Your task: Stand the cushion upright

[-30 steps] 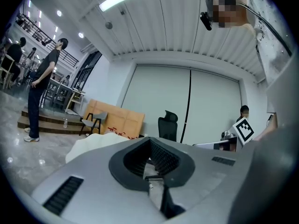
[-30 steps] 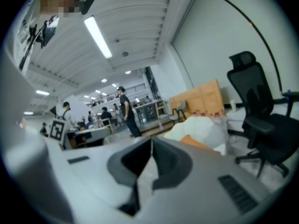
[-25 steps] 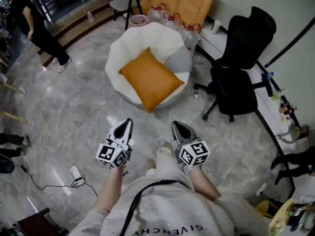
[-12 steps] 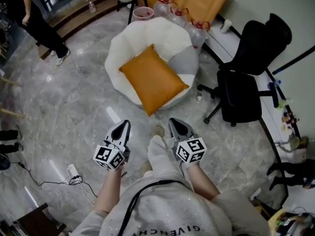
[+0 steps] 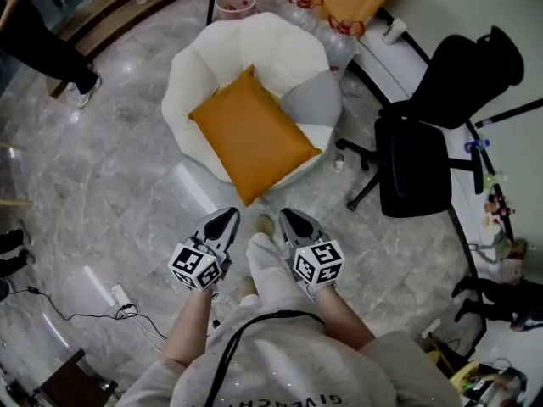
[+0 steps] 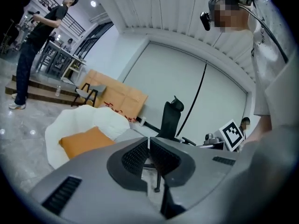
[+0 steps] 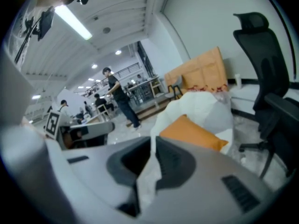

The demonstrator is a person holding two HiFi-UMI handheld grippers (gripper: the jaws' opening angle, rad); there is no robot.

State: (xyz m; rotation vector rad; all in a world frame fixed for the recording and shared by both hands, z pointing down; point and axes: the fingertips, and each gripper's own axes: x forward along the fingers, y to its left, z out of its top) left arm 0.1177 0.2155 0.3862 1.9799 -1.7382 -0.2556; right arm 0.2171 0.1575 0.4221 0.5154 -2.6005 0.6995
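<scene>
While they hover low over the grey marble floor (image 5: 127,193), the left tongs (image 5: 227,217) are pressed fully together with nothing between them, and the right tongs (image 5: 285,217) are likewise closed and empty. Ahead of them, the orange cushion (image 5: 253,136) lies flat on the seat of the white round armchair (image 5: 246,45). One corner overhangs the front edge, and a grey cushion (image 5: 310,104) sits just beside it. A black office chair (image 5: 420,155) stands to the right.
</scene>
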